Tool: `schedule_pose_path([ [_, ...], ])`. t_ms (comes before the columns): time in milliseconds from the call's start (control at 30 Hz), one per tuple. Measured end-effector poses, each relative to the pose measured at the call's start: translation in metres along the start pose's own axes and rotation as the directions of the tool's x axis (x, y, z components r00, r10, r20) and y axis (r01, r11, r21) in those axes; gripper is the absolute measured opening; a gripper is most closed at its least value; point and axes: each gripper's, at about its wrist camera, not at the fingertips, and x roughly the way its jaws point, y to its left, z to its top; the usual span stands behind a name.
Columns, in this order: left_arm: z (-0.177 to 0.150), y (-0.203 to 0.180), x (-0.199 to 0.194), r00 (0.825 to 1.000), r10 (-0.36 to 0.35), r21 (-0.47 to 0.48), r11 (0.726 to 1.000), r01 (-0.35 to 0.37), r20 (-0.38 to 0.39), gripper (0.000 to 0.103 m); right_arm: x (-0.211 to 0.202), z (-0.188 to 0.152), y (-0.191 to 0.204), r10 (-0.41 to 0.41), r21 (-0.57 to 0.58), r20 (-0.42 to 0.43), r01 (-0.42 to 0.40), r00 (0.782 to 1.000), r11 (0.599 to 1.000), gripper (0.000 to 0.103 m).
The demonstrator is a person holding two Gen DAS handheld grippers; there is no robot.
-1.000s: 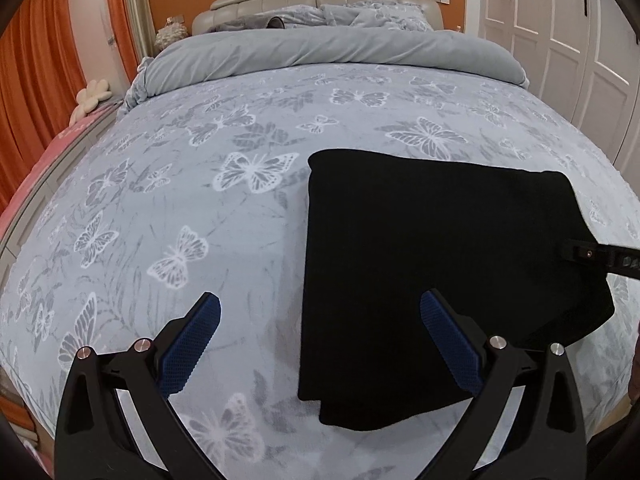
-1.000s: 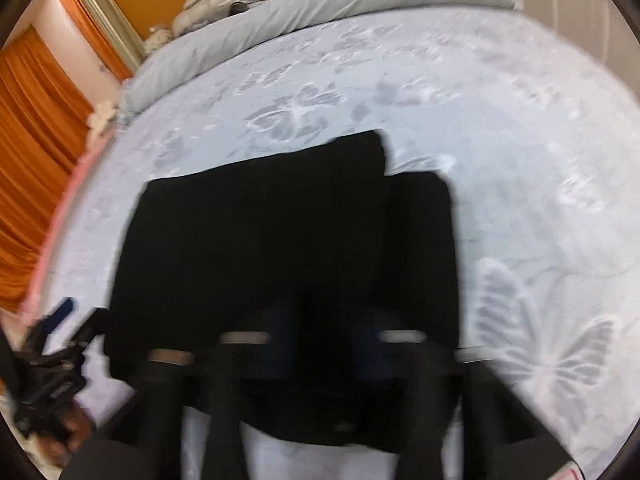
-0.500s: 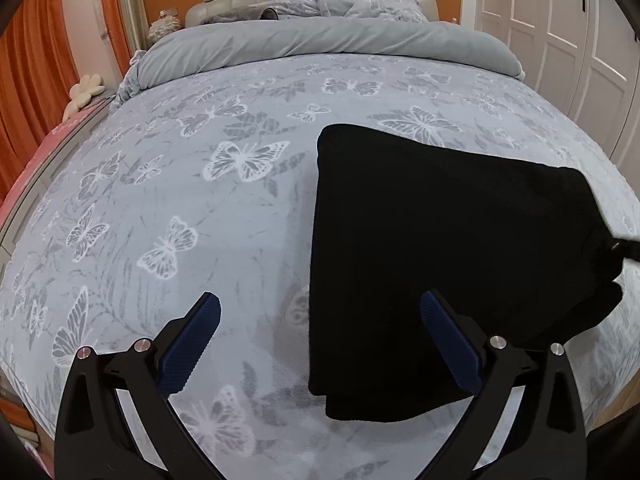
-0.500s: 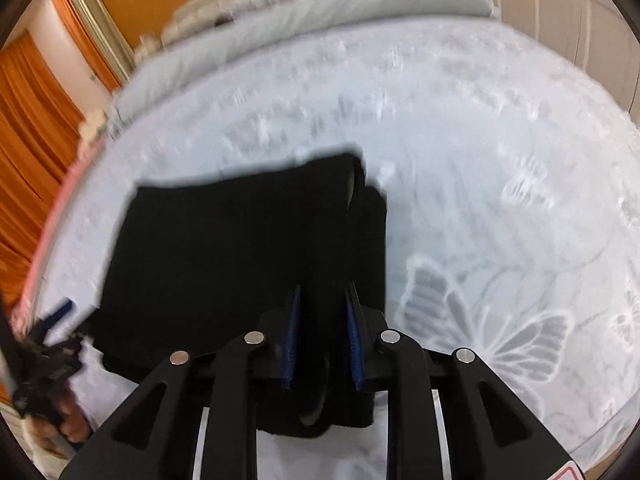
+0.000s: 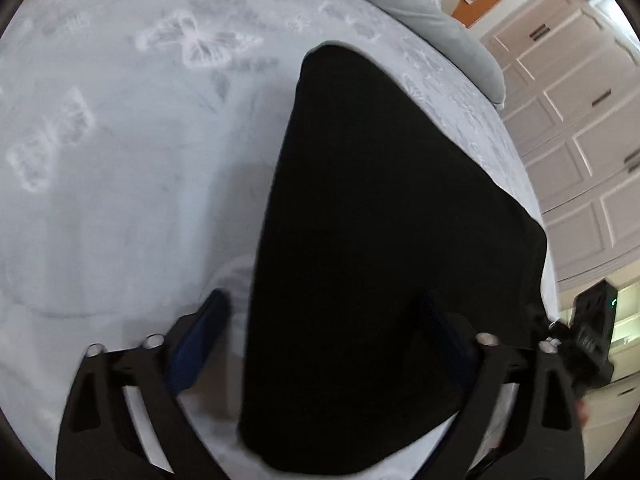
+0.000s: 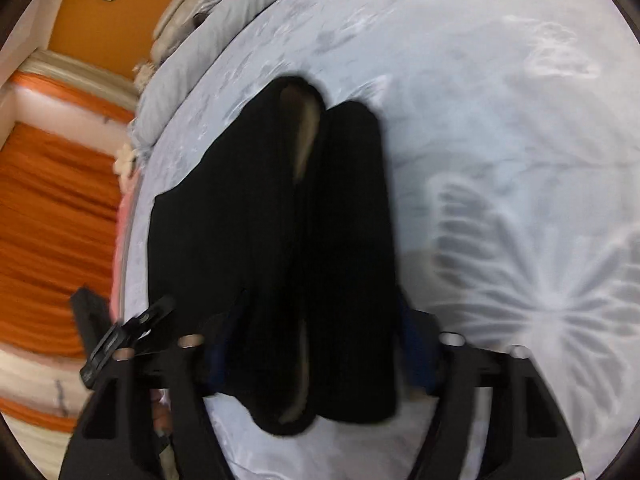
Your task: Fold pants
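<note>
The folded black pants (image 5: 384, 240) lie flat on the butterfly-print bed (image 5: 120, 160). My left gripper (image 5: 324, 332) is spread wide and has just been narrowing, straddling the pants' near edge. My right gripper (image 6: 320, 344) has just been opening, its jaws apart around the other end.

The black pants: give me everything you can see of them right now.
The black pants lie folded into a flat, layered stack on the butterfly-print bedspread, soft matte fabric, with no visible print. In the right wrist view they show two thick rolls side by side, with a pale inner lining peeking out at both ends. The edge nearest the camera sits between the right gripper's parted fingers; the blur hides whether they touch.
</note>
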Motion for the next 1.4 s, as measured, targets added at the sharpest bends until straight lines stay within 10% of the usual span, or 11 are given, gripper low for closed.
schedule_pose_path([
  [33,0.001,-0.004,-0.002,1.000,-0.013,0.024,1.000,0.012,0.020,0.048,0.000,0.000,0.008,-0.020,-0.032,0.013,0.020,1.000,0.999,0.045],
  [67,0.004,-0.010,-0.007,0.999,-0.045,0.051,0.998,0.044,0.019,0.038,-0.004,0.000,0.022,-0.041,-0.076,0.035,0.043,0.999,0.996,0.039],
  [200,0.002,-0.016,-0.058,0.988,-0.117,0.071,0.991,0.110,0.100,0.032,-0.041,-0.012,0.069,0.110,-0.214,0.133,-0.079,0.985,0.974,0.035],
  [300,-0.010,-0.008,-0.091,0.986,-0.012,0.092,0.996,-0.003,0.169,0.041,-0.038,-0.020,0.089,0.124,-0.284,0.094,-0.093,0.988,0.954,0.041],
  [433,-0.014,0.028,-0.083,0.946,0.275,0.016,0.959,-0.282,0.171,0.055,0.001,-0.020,0.065,-0.149,-0.220,0.025,0.151,0.988,0.964,0.051],
  [600,-0.015,0.023,-0.122,0.908,0.276,0.027,0.954,-0.300,0.315,0.066,-0.062,-0.018,0.083,-0.101,-0.256,0.308,0.185,0.946,0.949,0.056],
  [800,-0.017,-0.020,-0.105,0.883,0.303,0.139,0.918,-0.371,0.358,0.083,-0.018,-0.007,0.131,-0.104,-0.388,0.309,0.225,0.945,0.894,0.054],
  [933,-0.022,-0.034,-0.080,0.879,0.350,0.212,0.879,-0.428,0.326,0.090,0.004,0.002,0.154,-0.106,-0.478,0.325,0.260,0.940,0.839,0.020],
  [1033,-0.029,-0.028,-0.044,0.837,0.474,0.245,0.807,-0.537,0.276,0.092,0.057,0.021,0.130,-0.293,-0.420,0.174,0.340,0.940,0.841,0.000],
  [1167,-0.021,-0.003,-0.065,0.878,0.412,0.151,0.878,-0.454,0.244,0.090,0.019,0.020,0.154,-0.207,-0.391,0.302,0.319,0.931,0.863,0.008],
  [1400,-0.008,0.046,-0.149,0.732,0.529,-0.046,0.822,-0.567,0.430,0.091,0.053,-0.024,0.223,-0.064,-0.606,0.167,0.154,0.984,0.781,0.002],
])
